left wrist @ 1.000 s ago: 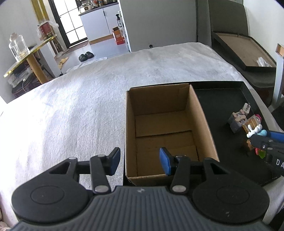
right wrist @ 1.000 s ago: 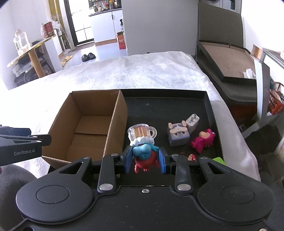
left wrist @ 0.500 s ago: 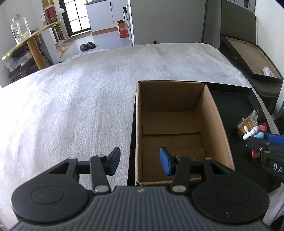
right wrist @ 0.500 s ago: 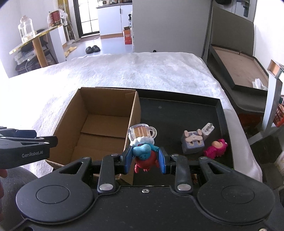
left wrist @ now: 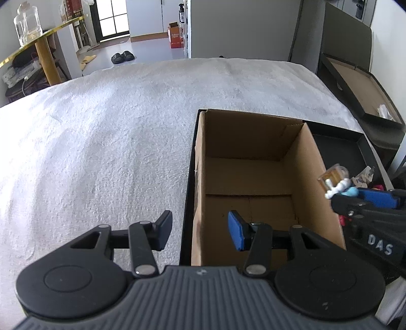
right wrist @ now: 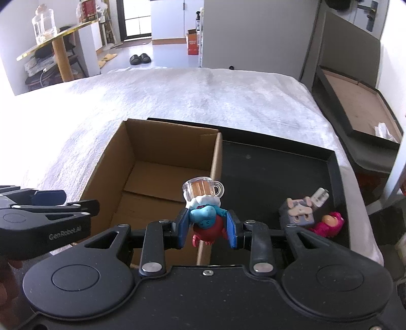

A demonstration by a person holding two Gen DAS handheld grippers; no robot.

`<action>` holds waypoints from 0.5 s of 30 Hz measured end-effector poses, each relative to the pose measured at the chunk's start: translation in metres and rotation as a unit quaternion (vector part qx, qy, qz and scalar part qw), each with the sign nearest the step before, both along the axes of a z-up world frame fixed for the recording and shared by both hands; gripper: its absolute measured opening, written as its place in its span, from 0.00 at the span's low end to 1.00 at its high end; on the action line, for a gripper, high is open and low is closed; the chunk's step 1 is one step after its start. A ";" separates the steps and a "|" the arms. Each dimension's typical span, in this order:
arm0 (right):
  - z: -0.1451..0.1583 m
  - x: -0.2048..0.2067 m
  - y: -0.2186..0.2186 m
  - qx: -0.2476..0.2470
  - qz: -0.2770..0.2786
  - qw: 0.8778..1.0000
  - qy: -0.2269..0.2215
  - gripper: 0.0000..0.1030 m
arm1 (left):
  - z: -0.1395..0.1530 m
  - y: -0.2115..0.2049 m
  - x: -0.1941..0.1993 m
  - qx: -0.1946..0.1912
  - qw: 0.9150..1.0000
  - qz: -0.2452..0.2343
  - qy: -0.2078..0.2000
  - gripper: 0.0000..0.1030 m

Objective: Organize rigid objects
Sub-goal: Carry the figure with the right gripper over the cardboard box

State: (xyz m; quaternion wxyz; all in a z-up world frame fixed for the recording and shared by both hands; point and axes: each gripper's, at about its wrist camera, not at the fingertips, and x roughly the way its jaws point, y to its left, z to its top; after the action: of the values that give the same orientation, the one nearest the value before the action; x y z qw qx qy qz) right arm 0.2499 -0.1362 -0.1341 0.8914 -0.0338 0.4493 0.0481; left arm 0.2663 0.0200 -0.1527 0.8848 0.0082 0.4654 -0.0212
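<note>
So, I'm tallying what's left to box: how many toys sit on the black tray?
2: a grey block figure and a pink figure, together at the tray's right; more may hide behind the tool.

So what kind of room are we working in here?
Looks like a lived-in home, likely a bedroom: the work surface seems to be a bed under a white blanket, slippers on the floor, kitchen-style cabinets beyond.

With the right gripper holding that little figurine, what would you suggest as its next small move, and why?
Probably ease the right gripper a little further left, until the figurine clears the wall of the cardboard box, then open. The figurine sits clamped right above that near wall, the box looks empty, and the left gripper is open, straddling the box's other wall.
</note>
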 end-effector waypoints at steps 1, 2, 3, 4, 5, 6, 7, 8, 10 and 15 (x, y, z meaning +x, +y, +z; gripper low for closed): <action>-0.001 0.003 0.003 -0.001 0.004 1.000 0.001 0.30 | -0.002 0.001 0.001 -0.004 1.000 0.001 0.001 0.45; -0.003 0.006 0.006 -0.003 0.007 1.000 0.003 0.30 | -0.003 0.001 0.003 -0.007 1.000 0.003 0.002 0.44; -0.003 0.008 0.008 -0.004 0.010 1.000 0.004 0.30 | -0.004 0.001 0.004 -0.010 1.000 0.003 0.003 0.42; -0.004 0.011 0.011 -0.005 0.012 1.000 0.004 0.30 | -0.006 0.001 0.005 -0.013 1.000 0.001 0.004 0.42; -0.005 0.013 0.014 -0.005 0.015 1.000 0.004 0.30 | -0.007 0.002 0.006 -0.016 1.000 0.001 0.004 0.41; -0.005 0.016 0.016 -0.005 0.018 1.000 0.004 0.30 | -0.007 0.004 0.006 -0.020 1.000 0.004 0.002 0.36; -0.005 0.018 0.018 -0.006 0.020 1.000 0.004 0.30 | -0.008 0.005 0.006 -0.024 1.000 0.007 0.001 0.32; -0.005 0.021 0.020 -0.007 0.022 1.000 0.003 0.30 | -0.008 0.006 0.007 -0.029 1.000 0.009 0.000 0.23; -0.005 0.026 0.025 -0.008 0.027 1.000 0.003 0.30 | -0.008 0.008 0.011 -0.040 0.999 0.009 0.002 0.14; -0.002 0.039 0.035 -0.008 0.041 0.999 -0.003 0.30 | -0.008 0.012 0.018 -0.048 0.999 0.013 -0.004 0.07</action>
State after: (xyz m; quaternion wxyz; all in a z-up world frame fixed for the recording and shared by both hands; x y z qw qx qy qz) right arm 0.2884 -0.1007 -0.1364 0.8898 -0.0600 0.4450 0.0809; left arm 0.2841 0.0316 -0.1605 0.8863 -0.0401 0.4604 -0.0314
